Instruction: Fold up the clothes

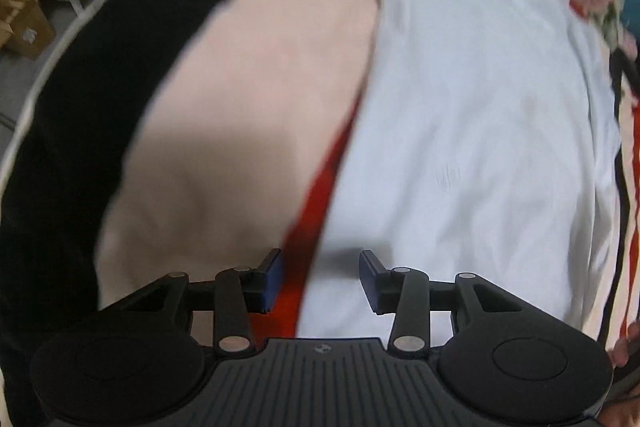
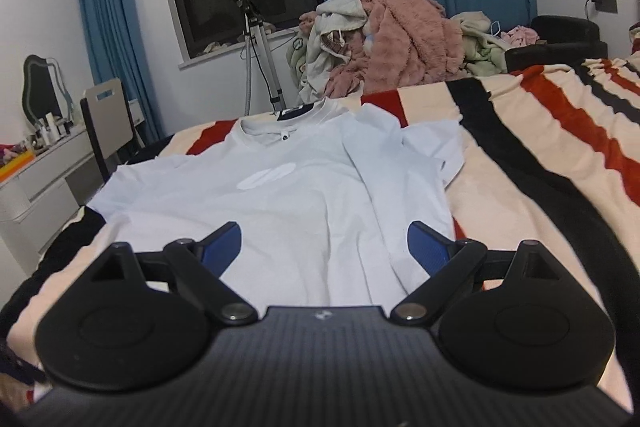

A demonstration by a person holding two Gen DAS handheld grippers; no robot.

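Note:
A white T-shirt [image 2: 304, 183] lies spread flat on the striped blanket [image 2: 540, 163], collar at the far end. It also shows in the left wrist view [image 1: 472, 131], blurred. My right gripper [image 2: 324, 247] is open and empty, just above the shirt's near hem. My left gripper [image 1: 320, 275] is open and empty, hovering over the shirt's left edge where it meets a red stripe of the blanket [image 1: 256, 99].
A pile of clothes [image 2: 384, 39] sits at the far end of the bed. A tripod [image 2: 260, 55] stands by the window. A white dresser [image 2: 44, 187] and a chair [image 2: 108, 115] stand left of the bed. Cardboard boxes [image 1: 24, 23] lie on the floor.

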